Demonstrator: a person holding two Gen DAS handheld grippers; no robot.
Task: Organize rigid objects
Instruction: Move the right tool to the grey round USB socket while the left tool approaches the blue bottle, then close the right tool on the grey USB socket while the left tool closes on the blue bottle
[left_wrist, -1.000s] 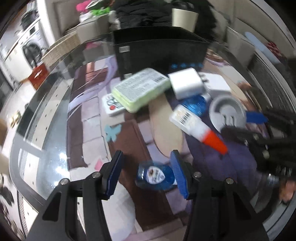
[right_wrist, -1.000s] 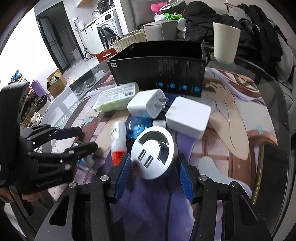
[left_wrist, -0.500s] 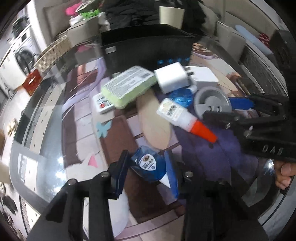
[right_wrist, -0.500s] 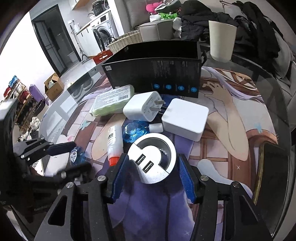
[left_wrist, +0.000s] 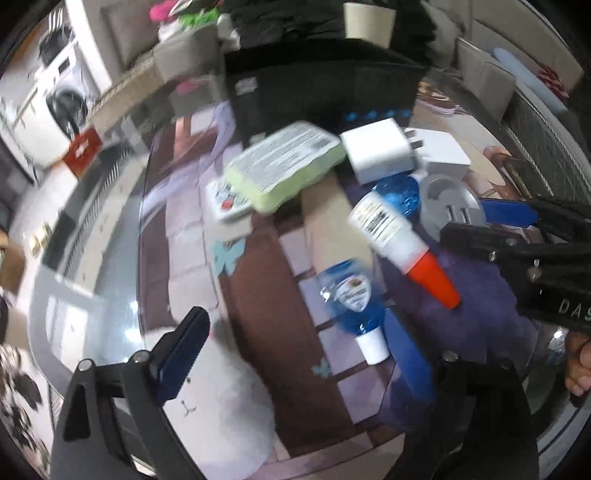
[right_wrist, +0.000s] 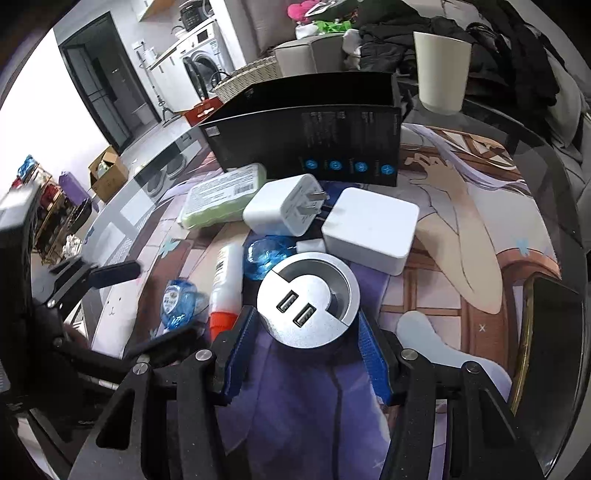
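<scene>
Blue bottle (left_wrist: 351, 302) lies free between opening left fingers (left_wrist: 184, 343), glue stick (left_wrist: 399, 236) beside; right fingers (right_wrist: 243, 343) grip USB hub (right_wrist: 308, 299)

Even indoor light is filling both views. Motion blur is smearing the left wrist picture, softening the bottle (left_wrist: 351, 299) and box (left_wrist: 321, 85); the right wrist picture is staying sharp. Glare is sitting on the glass table (left_wrist: 122, 306). A doorway (right_wrist: 33, 110) is blowing out white. Fisheye bending and dark corners are framing both.
</scene>
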